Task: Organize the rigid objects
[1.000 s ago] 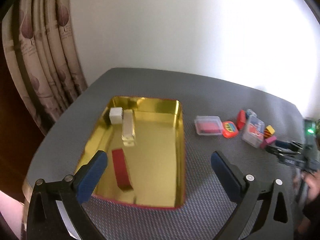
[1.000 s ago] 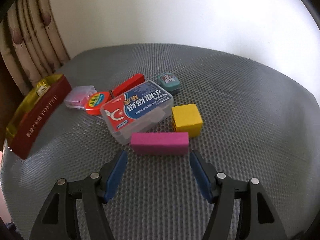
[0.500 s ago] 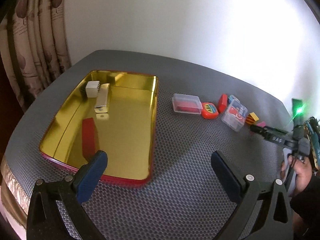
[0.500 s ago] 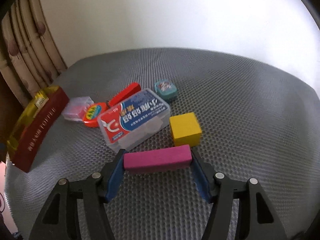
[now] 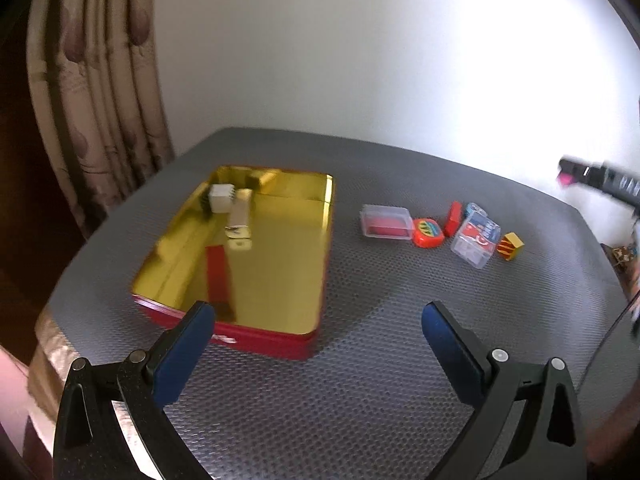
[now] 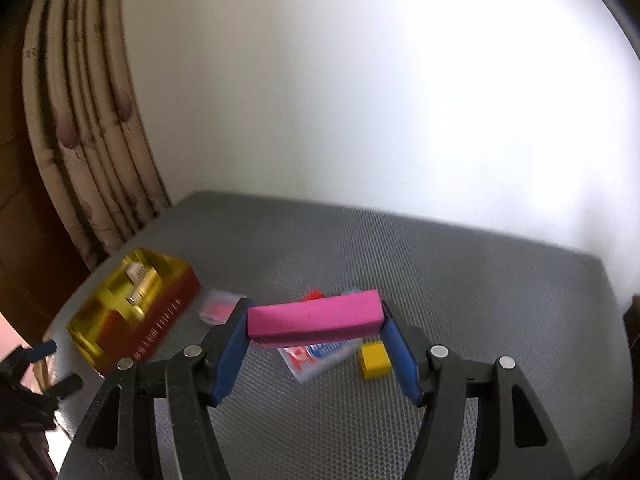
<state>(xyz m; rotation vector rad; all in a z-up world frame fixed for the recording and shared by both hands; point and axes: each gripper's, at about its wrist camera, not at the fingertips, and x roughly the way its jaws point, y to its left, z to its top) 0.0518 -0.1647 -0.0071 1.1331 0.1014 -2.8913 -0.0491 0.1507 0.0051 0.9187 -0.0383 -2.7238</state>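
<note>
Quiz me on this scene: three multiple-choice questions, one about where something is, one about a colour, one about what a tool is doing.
1. Where is the white block?
A. inside the gold tin
B. beside the yellow cube
C. on the floor

2. What colour is the block in the right gripper?
A. green
B. pink
C. white

3. How are the left gripper's fingers?
A. clamped on a cube
B. open, holding nothing
C. out of sight

Answers: 1 A, it lies in the tin's far corner. 2 B, the pink block is pinched at both ends. 3 B, only mat shows between them.
</note>
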